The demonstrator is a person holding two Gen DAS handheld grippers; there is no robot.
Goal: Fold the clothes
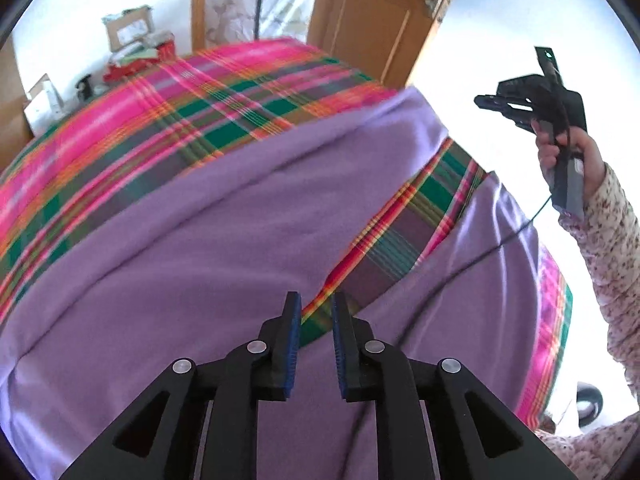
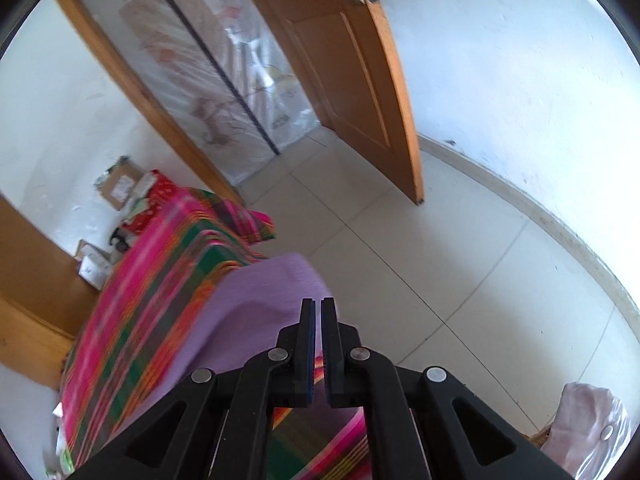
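The left gripper (image 1: 316, 304) hovers above the bed with its two blue-padded fingers (image 1: 294, 340) apart and empty, the gap framing a strip of the plaid bedspread (image 1: 168, 112). Around them lies the purple garment (image 1: 192, 248), spread flat over the bedspread; one plaid wedge shows through between its main panel and a second purple section toward the bed's right edge. The garment's far edge ends short of the bed's far side, leaving a broad plaid band bare.

The right gripper (image 2: 318, 308), seen from its own camera, has its fingers (image 2: 306, 340) nearly together, a thin slit between them and nothing caught in it. It is raised off the bed's right side, past the garment's corner (image 2: 280, 280), over open tiled floor (image 2: 460, 260) running to the white wall. From the left camera a hand (image 1: 568, 152) in a floral sleeve (image 1: 612, 248) grips its handle, one black cable (image 1: 480, 260) trailing over the cloth.

Beyond the bed's far end stand one open wooden door (image 2: 360, 80) and a blurred heap of boxes (image 1: 128, 32), too unclear to count. The garment's near edge is cut off by the frame.
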